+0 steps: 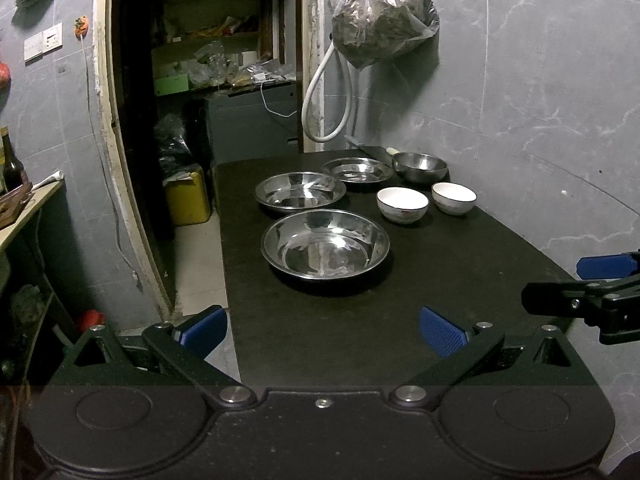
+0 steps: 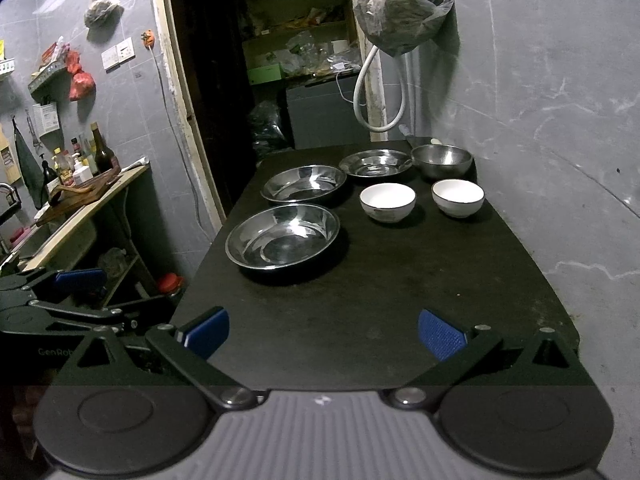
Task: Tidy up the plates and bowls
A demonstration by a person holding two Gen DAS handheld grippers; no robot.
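Observation:
Three steel plates lie on the black table (image 1: pixel 320 340): a near one (image 1: pixel 325 245) (image 2: pixel 282 237), a middle one (image 1: pixel 300 192) (image 2: pixel 304 184), a far one (image 1: pixel 357 169) (image 2: pixel 375 163). A steel bowl (image 1: pixel 420 166) (image 2: pixel 441 160) stands at the far right. Two white bowls stand apart: left (image 1: pixel 402 205) (image 2: pixel 387 201), right (image 1: pixel 454 197) (image 2: pixel 458 197). My left gripper (image 1: pixel 323 334) is open and empty above the table's near end. My right gripper (image 2: pixel 323 334) is open and empty beside it; it shows at the right edge of the left wrist view (image 1: pixel 600 284).
A tiled wall runs along the table's right side, with a hanging plastic bag (image 1: pixel 384 20) and a white hose (image 1: pixel 326 96). A dark doorway with shelves lies behind. A knife (image 1: pixel 374 152) lies at the far end. A counter with bottles (image 2: pixel 80 192) stands left.

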